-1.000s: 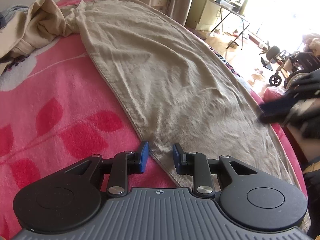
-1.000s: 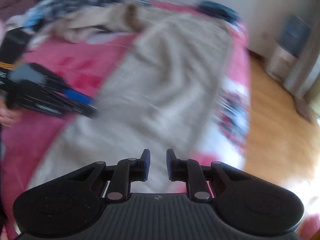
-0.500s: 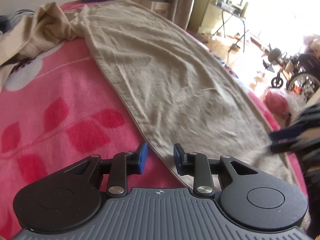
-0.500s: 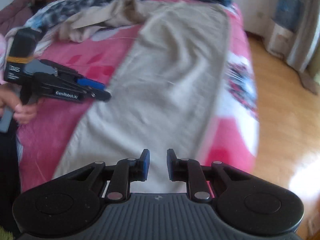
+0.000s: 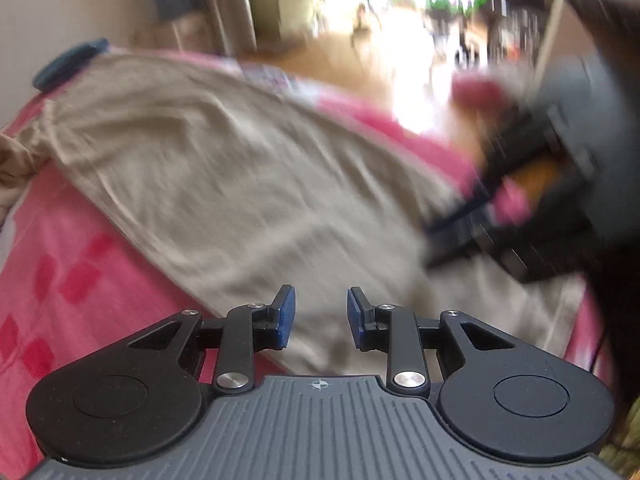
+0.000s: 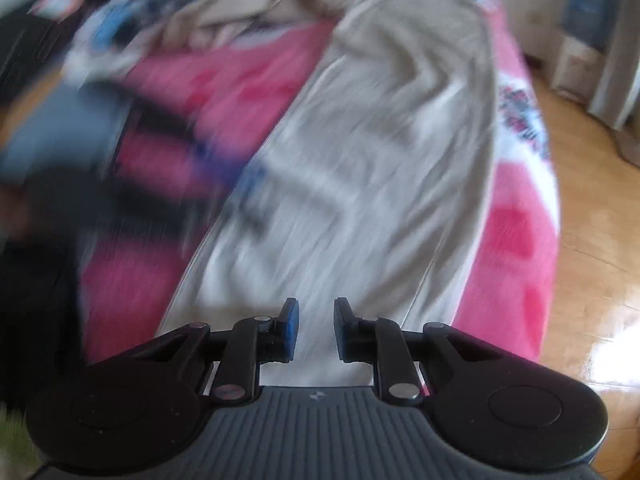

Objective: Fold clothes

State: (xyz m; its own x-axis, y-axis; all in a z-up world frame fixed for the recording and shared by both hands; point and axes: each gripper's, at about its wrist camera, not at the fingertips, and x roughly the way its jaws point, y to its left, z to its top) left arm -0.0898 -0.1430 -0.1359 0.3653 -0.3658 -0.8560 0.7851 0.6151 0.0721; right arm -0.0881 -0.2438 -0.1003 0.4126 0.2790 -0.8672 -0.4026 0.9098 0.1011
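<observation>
A bed under a pink blanket carries the beige trousers, spread flat lengthwise along its floor-side edge, with a crumpled heap of other clothes at the far end. The left tool hangs over the trousers' near hem, its blue pads slightly spread with nothing between them. The right tool hovers over the same hem end nearer the bed's edge, jaws likewise a little apart and empty; each shows only as a blur in the other's view.

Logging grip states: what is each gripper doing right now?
Left gripper: open, holding nothing, above the beige garment.
Right gripper: open, holding nothing.
</observation>
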